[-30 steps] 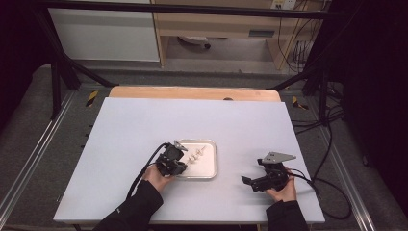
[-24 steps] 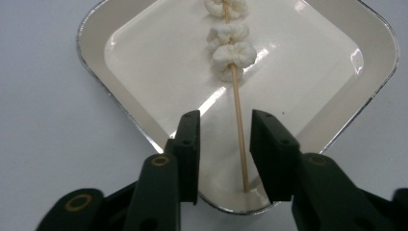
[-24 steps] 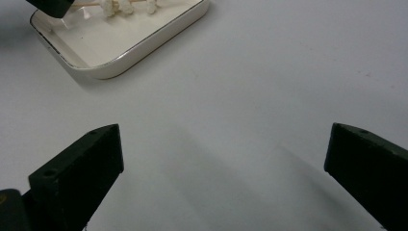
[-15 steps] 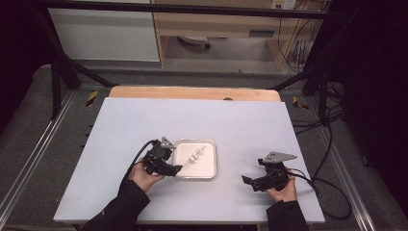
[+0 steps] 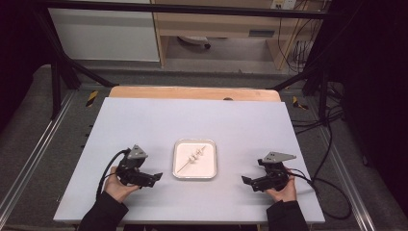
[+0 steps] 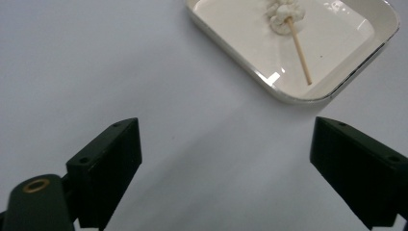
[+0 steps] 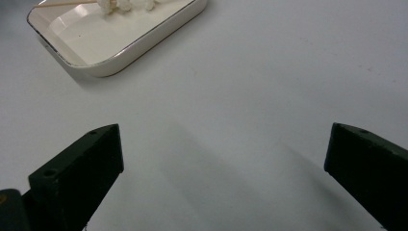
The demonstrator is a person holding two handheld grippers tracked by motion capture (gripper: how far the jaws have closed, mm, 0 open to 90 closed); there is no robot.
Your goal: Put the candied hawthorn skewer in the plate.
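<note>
A white tray lies at the middle of the table, and a wooden skewer with white lumps threaded on it rests inside. The same skewer and tray sit ahead of my left gripper. That left gripper is left of the tray and apart from it; its jaws have just been opening and stand open with nothing between them. My right gripper rests right of the tray, open and empty. In the right gripper view the tray lies at the upper left.
The pale table top has a wooden strip along its far edge. Black frame bars and cables run beside the table on the right. A shelf unit stands beyond the table.
My left gripper has pulled back leftward from the tray's edge and its jaws have opened, leaving the skewer in the tray. The right gripper has stayed put.
</note>
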